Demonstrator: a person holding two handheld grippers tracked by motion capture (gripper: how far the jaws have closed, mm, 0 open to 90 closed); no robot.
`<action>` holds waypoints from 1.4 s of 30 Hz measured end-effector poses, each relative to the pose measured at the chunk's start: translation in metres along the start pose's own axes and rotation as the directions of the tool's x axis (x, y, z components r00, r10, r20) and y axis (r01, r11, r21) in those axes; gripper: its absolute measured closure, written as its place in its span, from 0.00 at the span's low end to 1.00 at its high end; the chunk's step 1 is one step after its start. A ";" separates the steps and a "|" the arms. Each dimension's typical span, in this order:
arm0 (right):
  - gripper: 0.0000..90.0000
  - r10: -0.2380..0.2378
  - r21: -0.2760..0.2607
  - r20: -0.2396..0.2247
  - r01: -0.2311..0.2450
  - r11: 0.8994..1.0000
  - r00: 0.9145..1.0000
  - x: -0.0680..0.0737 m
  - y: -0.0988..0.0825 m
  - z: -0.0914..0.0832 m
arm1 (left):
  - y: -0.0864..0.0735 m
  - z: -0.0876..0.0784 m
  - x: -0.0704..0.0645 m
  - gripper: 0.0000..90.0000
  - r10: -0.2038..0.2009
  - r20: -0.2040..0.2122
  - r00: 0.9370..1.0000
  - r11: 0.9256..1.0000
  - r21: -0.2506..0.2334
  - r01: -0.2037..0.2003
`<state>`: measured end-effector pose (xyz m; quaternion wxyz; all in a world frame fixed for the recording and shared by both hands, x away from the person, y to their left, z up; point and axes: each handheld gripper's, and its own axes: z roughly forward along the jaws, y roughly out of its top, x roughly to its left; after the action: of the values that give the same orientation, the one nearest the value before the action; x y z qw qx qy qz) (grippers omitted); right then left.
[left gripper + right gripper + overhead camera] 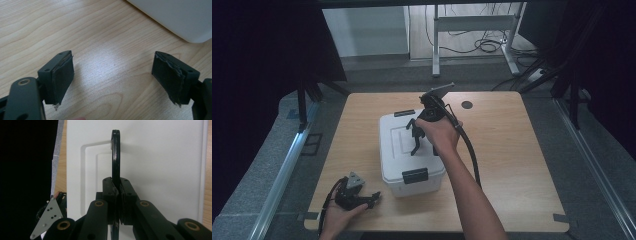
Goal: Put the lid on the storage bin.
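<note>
Clamped together in the right gripper view, the right gripper [119,195] has its two black pads pressed on the thin black handle [115,157] of the white storage box [160,157], and the handle stands upright on edge between them, rising from the recessed panel of the lid. From the high view, the right gripper [416,142] hangs over the middle of the lid with a hand wrapped around its body and a black cable trailing back along the forearm. The box [399,160] sits near the centre of the wooden table [512,165], its lid on, with a black latch [415,175] at the near end and another latch [404,113] at the far end. Off to the near left corner of the table, the left gripper [373,198] rests low by the table top in the person's other hand, well apart from the handle and close to the box's near corner. Its own view shows the left gripper [113,80] with pads [62,80] spread wide and nothing between them but bare wood, a rounded white corner of the box lying just beyond them.
</note>
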<state>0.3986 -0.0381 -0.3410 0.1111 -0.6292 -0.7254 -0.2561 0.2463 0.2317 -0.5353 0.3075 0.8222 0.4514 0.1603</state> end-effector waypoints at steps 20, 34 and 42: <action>0.64 -0.172 -0.047 0.023 0.173 0.984 0.985 0.000 -0.011 0.017 | 0.000 0.002 -0.002 0.20 0.008 0.003 1.000 1.000 0.010 -0.008; 0.58 -0.237 -0.150 -0.075 0.224 0.963 0.968 -0.017 -0.021 0.012 | 0.000 0.003 -0.002 0.20 0.005 0.005 1.000 1.000 0.008 -0.005; 0.54 -0.254 -0.266 -0.096 0.221 0.938 0.962 -0.029 -0.028 -0.001 | 0.000 0.003 -0.003 0.20 0.006 0.006 1.000 1.000 0.008 -0.006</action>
<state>0.3764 -0.0653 -0.3603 0.0449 -0.5278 -0.7490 -0.3981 0.2464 0.2286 -0.5375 0.3049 0.8253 0.4486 0.1571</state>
